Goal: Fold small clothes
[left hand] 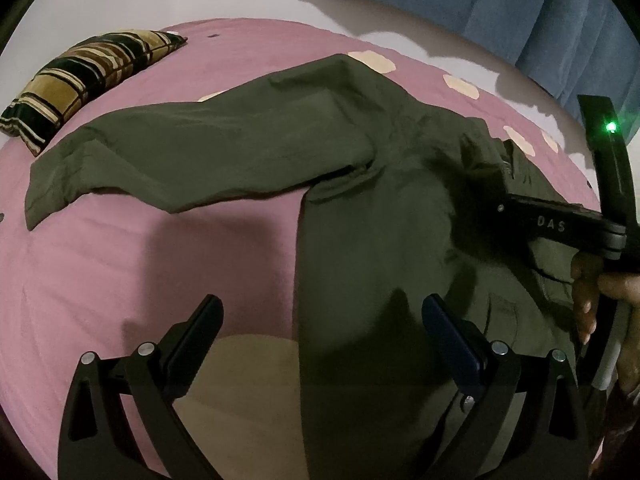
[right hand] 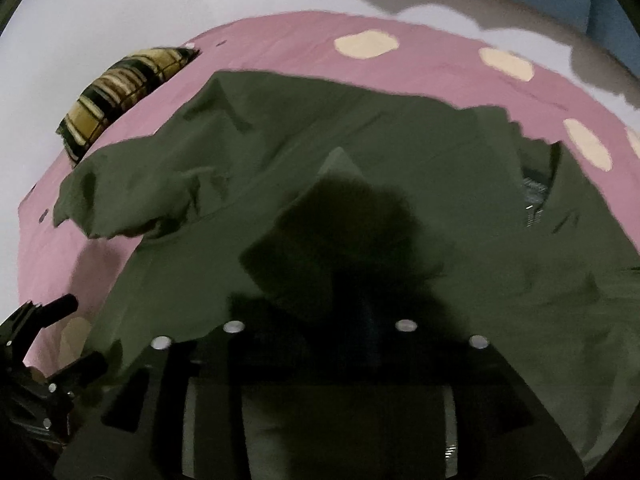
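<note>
The left gripper (left hand: pixel 320 320) is seen with its jaws spread wide and nothing held between them; it hangs above the near edge of the olive green jacket (left hand: pixel 360 208). The right gripper (left hand: pixel 505 207) is viewed from the side in the left wrist view, laid low over the jacket near the collar, and is held by a hand (left hand: pixel 600 304). In its own view its fingers are buried in shadow and cloth, so it cannot be told how far they are parted, nor whether fabric is pinched.

The jacket is spread on the pink bedsheet (left hand: pixel 120 280), body near, one sleeve (left hand: pixel 160 168) stretched out to the left.

Risks are judged as follows. If cloth is caught on a right-hand pad, the layer may be dragged and the fold disturbed. If the sleeve is taken by one layer only, it may twist rather than lie flat across the body.

A striped pillow (left hand: pixel 84 76) lies well apart at the far left, and a blue curtain (left hand: pixel 520 8) hangs behind. Neither obstructs the fold.
</note>
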`<state>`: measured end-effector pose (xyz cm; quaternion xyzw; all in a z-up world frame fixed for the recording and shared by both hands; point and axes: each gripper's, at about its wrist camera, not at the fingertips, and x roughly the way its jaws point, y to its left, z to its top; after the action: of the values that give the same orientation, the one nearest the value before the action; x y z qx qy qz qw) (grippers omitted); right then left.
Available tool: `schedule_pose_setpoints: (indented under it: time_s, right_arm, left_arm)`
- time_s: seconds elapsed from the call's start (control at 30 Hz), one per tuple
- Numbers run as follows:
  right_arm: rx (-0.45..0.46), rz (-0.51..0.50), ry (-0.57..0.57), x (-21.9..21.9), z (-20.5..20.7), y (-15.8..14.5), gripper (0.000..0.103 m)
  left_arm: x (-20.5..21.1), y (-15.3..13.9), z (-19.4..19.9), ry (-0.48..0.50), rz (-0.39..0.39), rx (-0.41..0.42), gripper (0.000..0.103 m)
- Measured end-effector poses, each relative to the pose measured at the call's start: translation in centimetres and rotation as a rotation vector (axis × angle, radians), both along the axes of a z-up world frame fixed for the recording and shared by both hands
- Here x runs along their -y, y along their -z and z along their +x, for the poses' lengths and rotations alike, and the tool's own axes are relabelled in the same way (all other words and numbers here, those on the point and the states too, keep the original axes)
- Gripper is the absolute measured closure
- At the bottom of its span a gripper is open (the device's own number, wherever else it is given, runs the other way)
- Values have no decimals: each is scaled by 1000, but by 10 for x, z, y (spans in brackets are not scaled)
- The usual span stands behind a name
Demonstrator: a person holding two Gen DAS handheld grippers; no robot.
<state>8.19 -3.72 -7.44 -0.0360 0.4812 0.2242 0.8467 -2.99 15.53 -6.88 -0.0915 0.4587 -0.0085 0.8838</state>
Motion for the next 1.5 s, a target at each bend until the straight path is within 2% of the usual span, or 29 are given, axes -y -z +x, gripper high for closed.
schedule_pose_setpoints:
  time_s: [0.07,0.33,0.47,0.63,0.77,0.87,1.0,1.1,1.2,1.27,1.33,1.4,1.47,1.5]
  right_arm:
    - [-15,35,-11,-2,-2,3,51]
    - [-63,169,-63,2,-7,5,39]
    - [-105,269,-72,11,-8,4,38]
    - [-84,347,-35,30,-17,-9,38]
    - [-10,405,40,77,-32,-31,38]
    - [55,420,156,138,-44,-44,38]
    - [108,409,393,249,-57,-44,38]
    - [73,388,589,326,-68,-24,38]
    - [-7,431,621,363,-71,-1,38]
    - [-40,468,578,366,-70,7,38]
    - [-56,458,533,360,-65,12,38]
    - [-80,418,511,352,-60,20,42]
    - [-120,421,497,352,-55,30,73]
    - [-136,410,502,352,-54,36,79]
  left_arm:
    - [0,2,1,-3,4,-7,4]
    - [0,11,2,-12,31,-17,4]
    - [3,14,3,-6,56,-21,4]
    - [3,19,4,-3,65,-34,4]
    - [4,22,6,0,73,-47,4]
    - [5,23,6,2,81,-50,4]
    - [5,23,6,3,81,-53,4]
    - [6,22,6,3,86,-49,4]
    - [6,22,6,2,90,-53,4]
    - [6,20,7,-3,87,-59,4]
    - [7,19,7,-6,86,-64,4]
    - [8,18,7,-11,82,-68,4]
    - [9,18,6,-14,80,-71,4]
    - [9,17,6,-13,81,-72,4]
